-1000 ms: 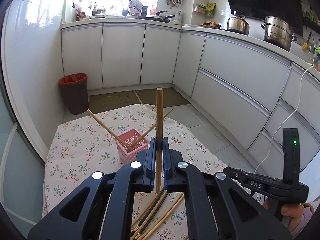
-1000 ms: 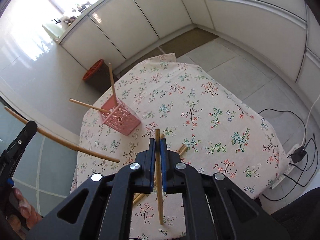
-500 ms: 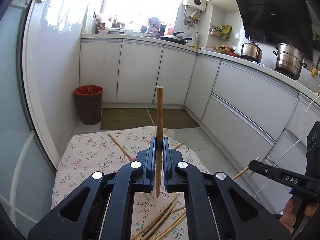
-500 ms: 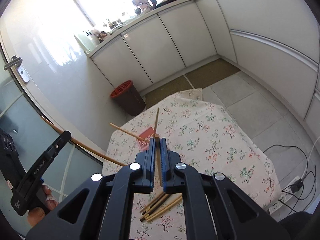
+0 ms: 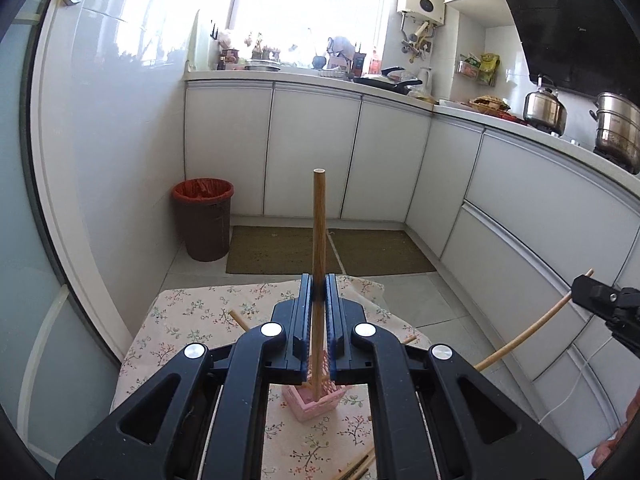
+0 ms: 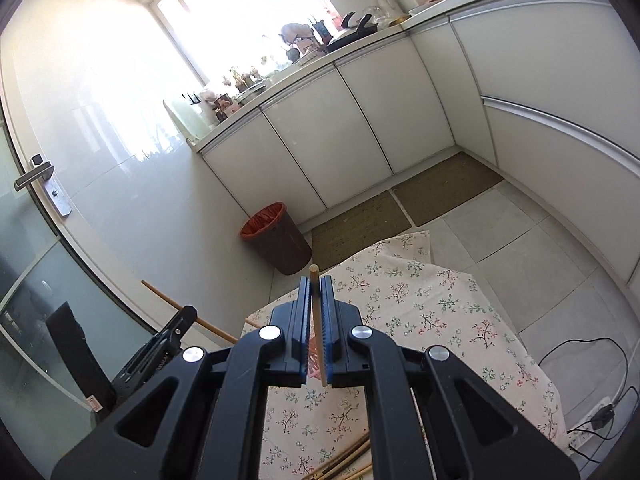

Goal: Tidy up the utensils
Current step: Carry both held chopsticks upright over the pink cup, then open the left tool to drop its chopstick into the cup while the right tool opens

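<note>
My left gripper is shut on a wooden chopstick that stands upright; its lower end points into the pink slotted holder on the floral tablecloth. My right gripper is shut on another chopstick, high above the cloth. The right gripper with its chopstick shows at the right of the left wrist view. The left gripper shows at the lower left of the right wrist view, its chopstick sticking out. Loose chopsticks lie on the cloth near the front.
A brown bin with a red liner stands by the white cabinets. Floor mats lie beyond the table. Cables and a power strip lie on the floor to the right. Pots stand on the counter.
Both grippers have tilted up and moved over the table. The left gripper now holds its chopstick over the pink holder. The right gripper has risen, still holding its chopstick.
</note>
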Motion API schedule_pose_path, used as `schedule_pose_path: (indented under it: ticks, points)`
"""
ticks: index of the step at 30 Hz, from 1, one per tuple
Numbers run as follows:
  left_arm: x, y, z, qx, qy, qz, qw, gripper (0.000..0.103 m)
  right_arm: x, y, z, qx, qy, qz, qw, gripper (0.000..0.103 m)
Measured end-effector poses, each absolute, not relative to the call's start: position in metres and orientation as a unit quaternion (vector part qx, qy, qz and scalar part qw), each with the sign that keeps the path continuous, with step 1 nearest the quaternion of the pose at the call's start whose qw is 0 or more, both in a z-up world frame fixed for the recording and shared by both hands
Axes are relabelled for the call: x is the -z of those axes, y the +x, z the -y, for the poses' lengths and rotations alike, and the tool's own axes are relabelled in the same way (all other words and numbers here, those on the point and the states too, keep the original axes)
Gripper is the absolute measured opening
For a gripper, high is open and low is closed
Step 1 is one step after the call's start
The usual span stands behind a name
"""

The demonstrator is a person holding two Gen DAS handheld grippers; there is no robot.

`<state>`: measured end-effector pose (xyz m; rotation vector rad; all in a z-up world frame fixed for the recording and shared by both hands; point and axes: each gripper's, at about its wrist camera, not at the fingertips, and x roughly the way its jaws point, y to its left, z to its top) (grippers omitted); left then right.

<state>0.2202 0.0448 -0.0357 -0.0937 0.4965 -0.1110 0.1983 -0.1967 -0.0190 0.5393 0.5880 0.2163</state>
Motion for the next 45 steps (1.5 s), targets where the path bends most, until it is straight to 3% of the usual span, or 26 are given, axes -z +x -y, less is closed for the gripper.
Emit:
schedule_pose_path:
  ticks: [11,13,22,34,45]
  points:
    - [0.084,0.259,-0.048,0.052,-0.067,-0.303,0.949,0.009,0.028,0.239,0.186,-0.105,0.259,-0.291,0.915,0.005]
    - [0.081,0.255,-0.054,0.048,-0.076,-0.297,0.951,0.018,0.028,0.246,0.184,-0.103,0.261,-0.291,0.915,0.005]
    - [0.06,0.242,-0.091,0.02,-0.142,-0.257,0.956,0.03,0.029,0.28,0.164,-0.089,0.237,-0.281,0.926,0.005]
    - [0.065,0.242,-0.108,0.006,-0.155,-0.266,0.951,0.03,0.081,0.321,0.113,-0.102,0.191,-0.314,0.924,0.009]
    - [0.05,0.226,-0.088,0.008,-0.12,-0.259,0.958,0.03,0.076,0.284,0.122,-0.088,0.154,-0.312,0.933,0.011]
